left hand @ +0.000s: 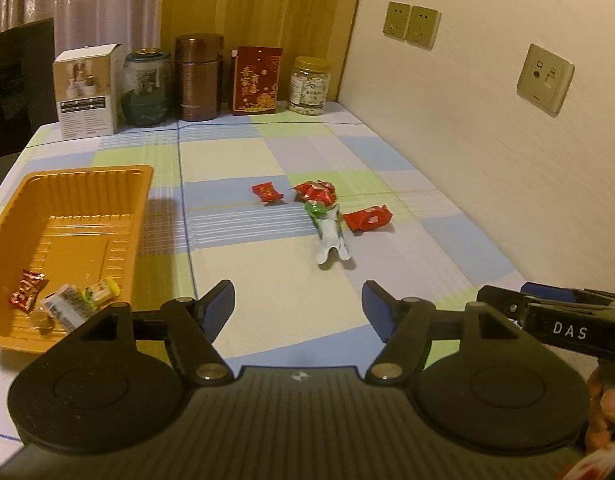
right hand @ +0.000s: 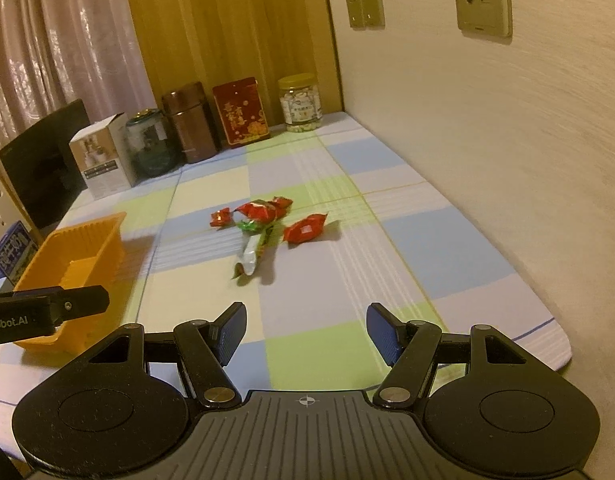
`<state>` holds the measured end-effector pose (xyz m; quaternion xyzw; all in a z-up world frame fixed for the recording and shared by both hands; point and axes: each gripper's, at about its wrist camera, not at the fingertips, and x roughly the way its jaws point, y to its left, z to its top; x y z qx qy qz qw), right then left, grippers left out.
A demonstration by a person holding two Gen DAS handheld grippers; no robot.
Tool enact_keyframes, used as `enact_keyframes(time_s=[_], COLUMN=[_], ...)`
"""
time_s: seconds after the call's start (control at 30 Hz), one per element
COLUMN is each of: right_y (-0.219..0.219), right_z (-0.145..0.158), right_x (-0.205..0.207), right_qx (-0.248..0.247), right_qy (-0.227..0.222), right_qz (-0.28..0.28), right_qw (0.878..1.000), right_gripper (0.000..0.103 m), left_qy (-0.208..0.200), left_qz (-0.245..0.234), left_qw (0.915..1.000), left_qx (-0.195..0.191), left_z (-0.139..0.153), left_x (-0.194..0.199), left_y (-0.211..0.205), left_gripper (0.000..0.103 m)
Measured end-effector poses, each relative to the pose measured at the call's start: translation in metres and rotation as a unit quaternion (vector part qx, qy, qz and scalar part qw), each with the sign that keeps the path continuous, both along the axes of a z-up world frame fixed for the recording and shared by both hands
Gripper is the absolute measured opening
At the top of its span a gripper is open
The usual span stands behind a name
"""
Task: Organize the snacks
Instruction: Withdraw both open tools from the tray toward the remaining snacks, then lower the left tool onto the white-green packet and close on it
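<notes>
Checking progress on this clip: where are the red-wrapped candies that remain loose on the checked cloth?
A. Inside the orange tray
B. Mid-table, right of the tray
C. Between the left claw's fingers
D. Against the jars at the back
B: the red candies lie mid-table, right of the orange tray.

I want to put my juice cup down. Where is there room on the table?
Bare cloth lies between the orange tray and the loose candies, and again nearer, in front of both tools. The strip by the wall is free too. It is crowded along the back, where the jars and boxes stand.
</notes>
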<state>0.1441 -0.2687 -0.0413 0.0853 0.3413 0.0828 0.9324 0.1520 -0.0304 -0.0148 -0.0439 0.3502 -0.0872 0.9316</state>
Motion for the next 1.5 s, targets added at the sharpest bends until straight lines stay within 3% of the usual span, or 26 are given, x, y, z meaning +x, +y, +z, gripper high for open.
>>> enact_keyframes(time_s=[0.43, 0.97, 1.37, 1.5], right_y=[-0.023, -0.034, -0.033, -0.032], right_z=[-0.007, -0.06, -0.09, -0.096], right_x=[0.042, 0.127, 0.166, 0.178], right_qx=[-0.032, -0.062, -0.074, -0.073], right_qy=[-0.013, -0.028, -0.023, -0.025], right_qz=[0.019, 0.13, 0.184, 0.194], right_qw=[0.999, 0.989, 0.98, 0.978], right_gripper=[0.067, 0.067, 0.066, 0.066], left_qy=[0.012, 0.028, 0.042, 0.042], left_qz=[-0.023, -0.035, -0.05, -0.051], left_qw=[0.9997, 0.999, 0.9979, 0.9978], left_qx=[0.004, -0.003, 0.004, 0.003], left_z=[-0.018, -0.075, -0.114, -0.121], left_x=[0.048, 0.133, 0.175, 0.181], left_y=[-0.028, -0.055, -0.069, -0.069], left_gripper=[0.068, 0.065, 0.046, 0.032])
